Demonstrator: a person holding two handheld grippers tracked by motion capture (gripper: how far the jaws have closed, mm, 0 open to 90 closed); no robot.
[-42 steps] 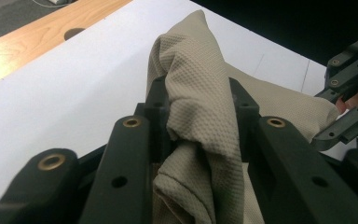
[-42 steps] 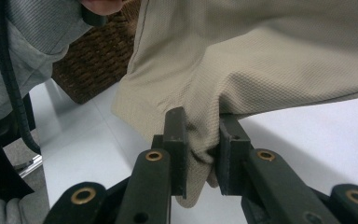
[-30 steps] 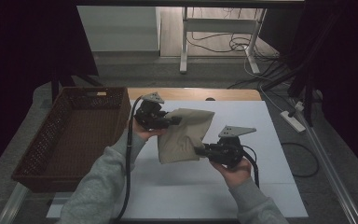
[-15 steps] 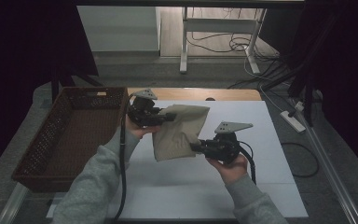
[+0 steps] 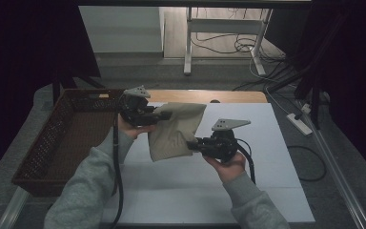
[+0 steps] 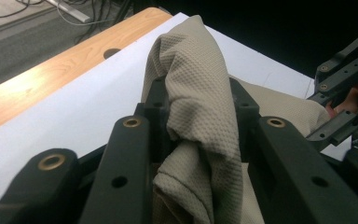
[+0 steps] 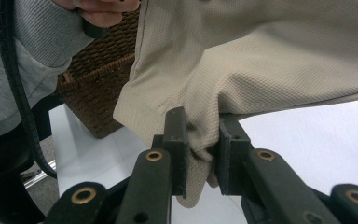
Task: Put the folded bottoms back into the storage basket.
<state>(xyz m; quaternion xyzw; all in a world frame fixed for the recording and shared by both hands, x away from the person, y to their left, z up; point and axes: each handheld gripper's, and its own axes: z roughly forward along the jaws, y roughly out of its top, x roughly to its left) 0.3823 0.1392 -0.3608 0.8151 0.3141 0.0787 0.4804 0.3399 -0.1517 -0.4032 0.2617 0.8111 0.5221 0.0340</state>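
A folded beige waffle-knit cloth (image 5: 174, 131) hangs in the air above the white table top (image 5: 209, 186), held between both grippers. My left gripper (image 5: 164, 115) is shut on the cloth's upper left edge, and in the left gripper view the cloth (image 6: 200, 107) bunches between the black jaws. My right gripper (image 5: 190, 144) is shut on the lower right edge; in the right gripper view the cloth (image 7: 242, 60) drapes overhead with a fold pinched between the jaws. The other gripper (image 6: 349, 107) shows far right in the left gripper view.
A dark brown wicker basket (image 5: 57, 143) stands at the table's left side, close to the left hand; its corner (image 7: 98, 88) appears in the right gripper view. A wooden strip (image 5: 205, 96) runs along the far edge. Cables and a power strip (image 5: 299, 123) lie on the floor.
Both hands have carried the cloth a little to the left, toward the basket, and slightly higher. Both grips on the cloth have stayed the same.
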